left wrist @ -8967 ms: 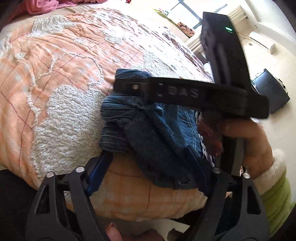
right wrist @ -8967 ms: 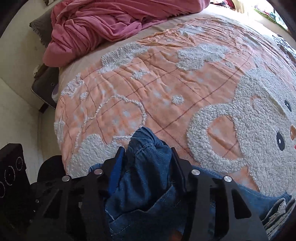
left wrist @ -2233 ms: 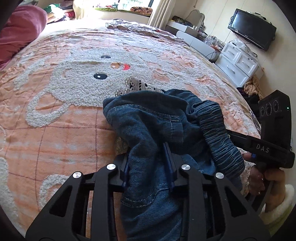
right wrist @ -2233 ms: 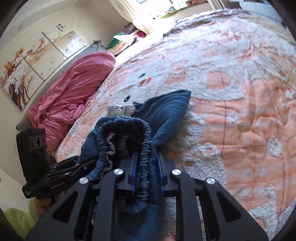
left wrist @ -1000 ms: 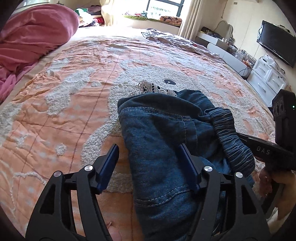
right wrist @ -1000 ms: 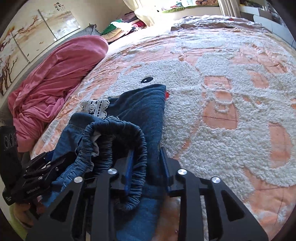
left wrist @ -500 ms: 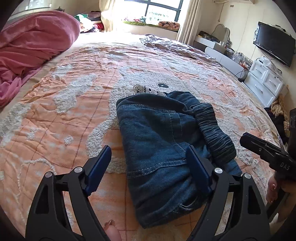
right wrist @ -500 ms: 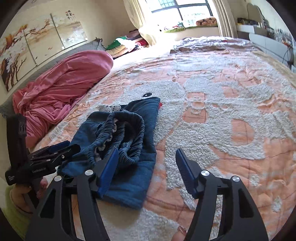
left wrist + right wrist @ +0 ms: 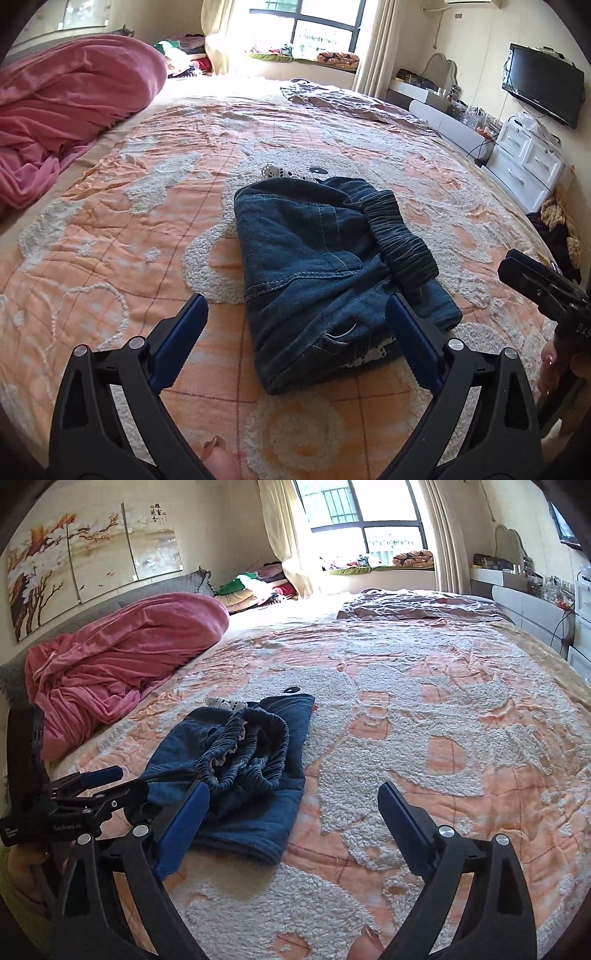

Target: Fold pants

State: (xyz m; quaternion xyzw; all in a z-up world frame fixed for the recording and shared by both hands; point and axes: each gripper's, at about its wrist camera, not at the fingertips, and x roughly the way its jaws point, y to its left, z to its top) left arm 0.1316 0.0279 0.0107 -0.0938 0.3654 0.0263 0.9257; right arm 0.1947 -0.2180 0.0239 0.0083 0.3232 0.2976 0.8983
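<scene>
The blue denim pants (image 9: pixel 325 266) lie in a folded bundle on the orange and white bedspread (image 9: pixel 110 236), with the gathered elastic waistband (image 9: pixel 399 236) on top at the right. They also show in the right wrist view (image 9: pixel 236 760). My left gripper (image 9: pixel 295 325) is open and empty, its jaws spread just short of the bundle's near edge. My right gripper (image 9: pixel 291 812) is open and empty, pulled back to the right of the pants. The left gripper also shows in the right wrist view (image 9: pixel 99 782); the right gripper's body shows at the right edge of the left wrist view (image 9: pixel 546 288).
A pink duvet (image 9: pixel 62 103) is heaped at the bed's left side. A grey cloth (image 9: pixel 413 605) lies at the far end near the window. White drawers (image 9: pixel 528 162) and a wall TV (image 9: pixel 543 88) stand past the bed's right edge.
Both grippers opened and let go of the pants, then drew back toward me. The pants now rest folded on the bed, farther from both cameras.
</scene>
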